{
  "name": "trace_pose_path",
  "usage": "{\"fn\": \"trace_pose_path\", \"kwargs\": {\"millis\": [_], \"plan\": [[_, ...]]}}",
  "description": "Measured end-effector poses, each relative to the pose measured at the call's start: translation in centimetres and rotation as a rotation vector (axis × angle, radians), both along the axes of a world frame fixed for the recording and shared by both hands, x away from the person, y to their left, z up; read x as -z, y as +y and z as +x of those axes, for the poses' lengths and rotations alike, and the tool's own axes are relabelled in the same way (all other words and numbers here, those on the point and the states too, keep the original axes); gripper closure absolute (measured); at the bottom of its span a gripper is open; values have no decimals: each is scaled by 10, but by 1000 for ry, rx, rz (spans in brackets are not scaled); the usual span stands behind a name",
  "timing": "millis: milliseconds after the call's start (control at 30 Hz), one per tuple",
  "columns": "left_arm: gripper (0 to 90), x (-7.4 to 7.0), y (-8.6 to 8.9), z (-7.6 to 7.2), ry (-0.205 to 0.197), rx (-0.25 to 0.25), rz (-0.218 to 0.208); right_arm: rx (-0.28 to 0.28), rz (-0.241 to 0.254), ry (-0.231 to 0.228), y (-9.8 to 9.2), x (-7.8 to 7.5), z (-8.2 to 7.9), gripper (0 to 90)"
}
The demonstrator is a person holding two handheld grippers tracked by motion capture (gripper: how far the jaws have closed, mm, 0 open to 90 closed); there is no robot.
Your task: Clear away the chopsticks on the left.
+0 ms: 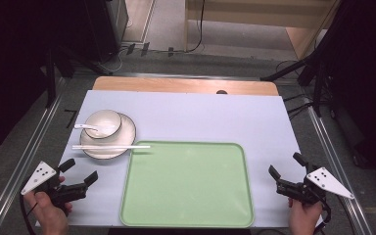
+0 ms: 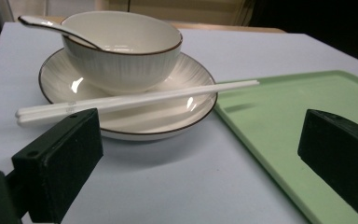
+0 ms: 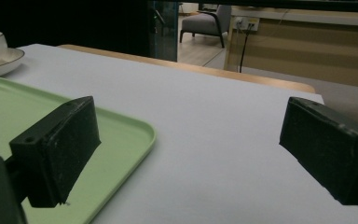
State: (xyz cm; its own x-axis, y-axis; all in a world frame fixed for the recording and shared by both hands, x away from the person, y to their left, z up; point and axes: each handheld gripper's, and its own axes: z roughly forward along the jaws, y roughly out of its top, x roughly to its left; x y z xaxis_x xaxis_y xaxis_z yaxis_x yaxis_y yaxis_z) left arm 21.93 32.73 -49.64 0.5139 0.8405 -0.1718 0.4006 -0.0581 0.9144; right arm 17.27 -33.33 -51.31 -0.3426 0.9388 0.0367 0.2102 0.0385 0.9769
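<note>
Two hand-held grippers, left [image 1: 82, 171] and right [image 1: 286, 165], gape empty near one bowl [image 1: 103, 123], one plate [image 1: 125, 139], one tray [image 1: 186, 215].

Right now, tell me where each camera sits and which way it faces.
High view: above the person's side, looking forward and down on the table; both hands, left gripper and right gripper show.
Left gripper view: rides the left gripper, open, facing bowl, plate, chopsticks.
Right gripper view: rides the right gripper, open, facing across the table to the room.
All views share the green tray.
</note>
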Motion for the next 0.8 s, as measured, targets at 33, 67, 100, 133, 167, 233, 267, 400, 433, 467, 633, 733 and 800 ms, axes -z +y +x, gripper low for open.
{"fn": "trace_pose_path", "kwargs": {"millis": [33,67,100,133,167,233,267,400,433,467,633,733,800], "plan": [[0,-1,0,0,-3,3,-8,-10,7,3,0,0,-1,48],[0,-3,-1,-1,0,3,-13,-10,7,3,0,0,-1,48],[0,-5,-2,-1,2,0,-16,-14,9,2,0,-1,-1,48],[0,-6,-4,0,2,-3,-11,-8,10,1,0,-2,-3,48],[104,-10,-7,-1,2,-17,5,-9,4,-4,0,-3,-4,48],[202,-12,-9,-1,7,-8,-4,-14,7,-4,1,-4,-5,48],[202,-14,-11,-1,8,-6,-5,-14,7,-4,1,-4,-5,48],[433,-21,-17,1,17,-31,3,-31,9,9,1,-4,-5,48],[534,-22,-18,2,26,-30,4,-33,8,12,1,-4,-4,48],[612,-23,-19,5,48,-7,-2,-34,10,16,2,-4,-4,48],[876,-27,-33,14,81,57,48,-58,-2,29,6,-4,-3,48],[900,-28,-45,24,110,91,83,-68,-5,34,7,-4,-1,49],[900,-28,-50,32,121,105,101,-69,0,38,7,-4,0,51]]}}
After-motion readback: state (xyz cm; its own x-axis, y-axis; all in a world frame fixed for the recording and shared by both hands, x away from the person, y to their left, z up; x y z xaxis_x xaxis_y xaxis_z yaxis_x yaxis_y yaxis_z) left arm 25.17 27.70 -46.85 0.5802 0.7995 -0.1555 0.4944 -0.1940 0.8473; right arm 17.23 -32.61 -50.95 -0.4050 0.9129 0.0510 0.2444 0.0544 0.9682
